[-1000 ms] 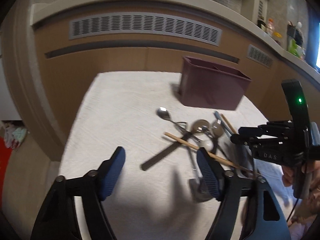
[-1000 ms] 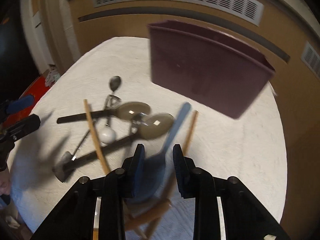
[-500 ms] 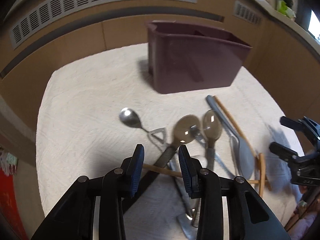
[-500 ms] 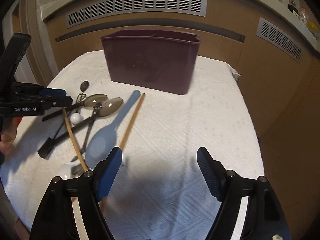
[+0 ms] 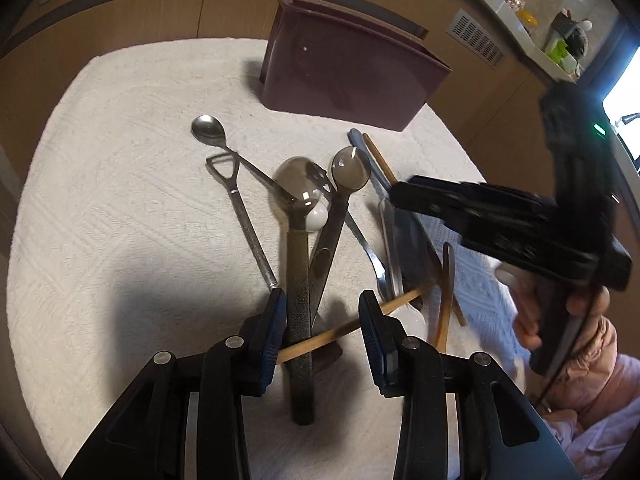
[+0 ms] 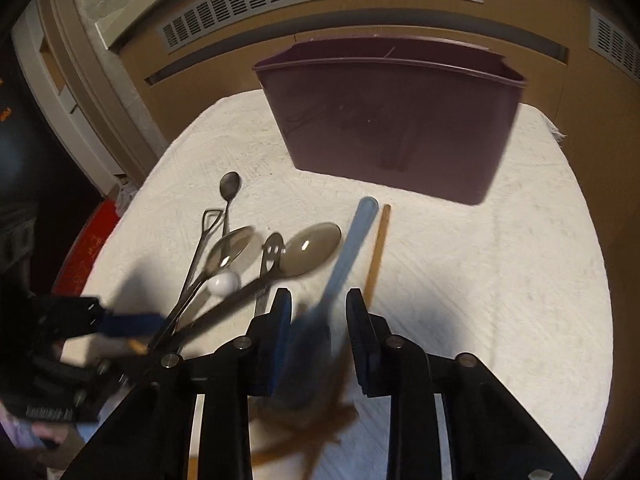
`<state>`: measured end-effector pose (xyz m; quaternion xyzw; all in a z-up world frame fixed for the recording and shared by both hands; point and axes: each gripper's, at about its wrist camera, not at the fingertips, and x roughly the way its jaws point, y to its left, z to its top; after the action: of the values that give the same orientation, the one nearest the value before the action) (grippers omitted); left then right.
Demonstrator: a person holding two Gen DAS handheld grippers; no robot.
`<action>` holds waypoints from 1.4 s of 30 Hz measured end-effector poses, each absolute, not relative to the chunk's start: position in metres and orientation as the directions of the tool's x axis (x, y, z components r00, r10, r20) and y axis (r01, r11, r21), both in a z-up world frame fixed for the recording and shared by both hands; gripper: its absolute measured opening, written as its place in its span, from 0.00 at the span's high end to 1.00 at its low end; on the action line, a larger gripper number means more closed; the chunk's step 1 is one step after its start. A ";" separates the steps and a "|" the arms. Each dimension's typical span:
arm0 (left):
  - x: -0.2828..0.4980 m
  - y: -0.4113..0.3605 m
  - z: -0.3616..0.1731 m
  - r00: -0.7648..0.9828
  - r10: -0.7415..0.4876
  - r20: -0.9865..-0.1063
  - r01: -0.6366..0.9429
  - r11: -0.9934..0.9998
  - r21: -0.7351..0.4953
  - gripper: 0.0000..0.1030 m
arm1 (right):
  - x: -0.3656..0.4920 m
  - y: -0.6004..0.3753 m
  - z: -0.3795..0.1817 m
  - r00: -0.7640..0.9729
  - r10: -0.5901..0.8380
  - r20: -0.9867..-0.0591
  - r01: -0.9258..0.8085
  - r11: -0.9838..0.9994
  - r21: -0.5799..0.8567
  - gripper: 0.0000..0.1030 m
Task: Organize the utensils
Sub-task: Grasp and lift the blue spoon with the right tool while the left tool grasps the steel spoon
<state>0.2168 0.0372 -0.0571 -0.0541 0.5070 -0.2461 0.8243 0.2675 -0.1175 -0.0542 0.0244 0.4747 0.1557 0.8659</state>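
A heap of utensils lies on a white cloth in front of a dark purple bin. My left gripper is open over the near ends. A black-handled spoon runs between its pads, close to the left one, and a wooden chopstick crosses under them. In the right wrist view my right gripper is closing, narrow, on the broad end of a blue spoon. Blur hides the exact contact. The bin stands behind.
A metal teaspoon, a thin metal tool, a second smoky spoon and a white ball lie in the heap. Another chopstick lies right of the blue spoon. A hand holds the other gripper. A wooden counter front curves behind the bin.
My left gripper narrowed from wide and dropped over the handles in the heap. My right gripper let the blue spoon go, opened wide, then came back down narrow around it.
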 end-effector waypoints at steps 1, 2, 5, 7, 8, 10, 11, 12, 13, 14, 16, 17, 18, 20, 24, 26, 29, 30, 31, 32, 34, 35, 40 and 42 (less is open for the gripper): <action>0.215 0.038 -0.054 0.387 -0.444 -0.808 0.352 0.881 -0.316 0.62 | 0.275 -0.113 -0.057 0.487 0.271 -0.830 -0.234 0.956 0.175 0.79; 0.214 0.039 -0.050 0.417 -0.419 -0.807 0.354 0.892 -0.280 0.62 | 0.279 -0.110 -0.061 0.472 0.266 -0.841 -0.232 0.957 0.173 0.81; 0.220 0.037 -0.042 0.459 -0.380 -0.803 0.367 0.904 -0.218 0.62 | 0.285 -0.110 -0.068 0.440 0.266 -0.858 -0.227 0.957 0.181 0.82; 0.229 0.034 -0.042 0.441 -0.391 -0.808 0.378 0.897 -0.228 0.62 | 0.278 -0.113 -0.067 0.437 0.271 -0.857 -0.252 0.952 0.172 0.87; 0.236 0.034 -0.044 0.439 -0.377 -0.816 0.368 0.904 -0.220 0.62 | 0.273 -0.117 -0.066 0.447 0.269 -0.853 -0.257 0.952 0.165 0.89; 0.248 0.034 -0.046 0.435 -0.353 -0.828 0.345 0.915 -0.208 0.62 | 0.263 -0.126 -0.061 0.478 0.247 -0.843 -0.256 0.957 0.135 0.94; 0.254 0.034 -0.048 0.422 -0.346 -0.838 0.336 0.918 -0.210 0.62 | 0.259 -0.131 -0.059 0.483 0.228 -0.845 -0.251 0.961 0.115 0.94; 0.261 0.033 -0.049 0.416 -0.336 -0.845 0.329 0.922 -0.205 0.62 | 0.255 -0.137 -0.058 0.482 0.223 -0.847 -0.247 0.963 0.113 0.94; 0.268 0.030 -0.050 0.406 -0.325 -0.854 0.329 0.924 -0.195 0.62 | 0.252 -0.143 -0.058 0.481 0.231 -0.846 -0.245 0.962 0.123 0.94; 0.276 0.026 -0.053 0.397 -0.306 -0.865 0.333 0.927 -0.174 0.62 | 0.250 -0.149 -0.058 0.478 0.240 -0.845 -0.243 0.961 0.135 0.94; 0.288 0.019 -0.060 0.396 -0.235 -0.888 0.321 0.941 -0.106 0.62 | 0.247 -0.157 -0.059 0.486 0.238 -0.841 -0.235 0.962 0.137 0.94; 0.294 0.016 -0.065 0.388 -0.208 -0.898 0.319 0.944 -0.081 0.62 | 0.245 -0.162 -0.059 0.496 0.237 -0.835 -0.227 0.964 0.138 0.94; 0.298 0.014 -0.069 0.379 -0.192 -0.905 0.321 0.945 -0.066 0.62 | 0.244 -0.165 -0.059 0.506 0.239 -0.829 -0.223 0.964 0.142 0.94; 0.300 0.009 -0.070 0.391 -0.170 -0.905 0.332 0.943 -0.034 0.62 | 0.240 -0.170 -0.054 0.546 0.242 -0.802 -0.220 0.965 0.141 0.93; 0.294 0.003 -0.071 0.434 -0.167 -0.885 0.337 0.941 -0.012 0.68 | 0.234 -0.163 -0.045 0.638 0.159 -0.753 -0.225 0.974 0.015 0.53; 0.288 0.005 -0.068 0.467 -0.178 -0.866 0.320 0.947 -0.023 0.68 | 0.233 -0.160 -0.043 0.652 0.141 -0.745 -0.232 0.973 -0.018 0.25; 0.273 0.015 -0.054 0.544 -0.225 -0.809 0.281 0.957 -0.077 0.68 | 0.232 -0.158 -0.039 0.704 0.077 -0.706 -0.198 0.976 -0.092 0.05; 0.268 0.020 -0.047 0.573 -0.240 -0.784 0.261 0.960 -0.103 0.68 | 0.234 -0.157 -0.037 0.721 0.049 -0.691 -0.186 0.975 -0.125 0.05; 0.262 0.025 -0.039 0.607 -0.250 -0.754 0.237 0.963 -0.128 0.68 | 0.237 -0.156 -0.037 0.725 0.041 -0.687 -0.182 0.974 -0.135 0.05; 0.256 0.030 -0.033 0.637 -0.259 -0.726 0.218 0.964 -0.152 0.68 | 0.240 -0.156 -0.036 0.721 0.055 -0.691 -0.188 0.975 -0.119 0.04; 0.244 0.039 -0.020 0.685 -0.272 -0.676 0.184 0.962 -0.200 0.68 | 0.251 -0.156 -0.041 0.661 0.101 -0.744 -0.217 0.974 -0.061 0.03; 0.239 0.041 -0.016 0.702 -0.276 -0.656 0.175 0.960 -0.218 0.68 | 0.257 -0.154 -0.043 0.645 0.116 -0.755 -0.226 0.973 -0.043 0.04; 0.229 0.053 -0.011 0.713 -0.325 -0.622 0.150 0.936 -0.317 0.68 | 0.272 -0.132 -0.054 0.650 0.093 -0.754 -0.246 0.965 -0.093 0.25; 0.231 0.057 -0.016 0.701 -0.343 -0.625 0.143 0.927 -0.347 0.68 | 0.277 -0.127 -0.060 0.623 0.113 -0.774 -0.268 0.960 -0.076 0.34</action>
<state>0.2311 0.0566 -0.0163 -0.1374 0.3630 -0.1332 0.9119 0.2767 -0.1269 -0.0599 -0.0924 0.4208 0.1064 0.8961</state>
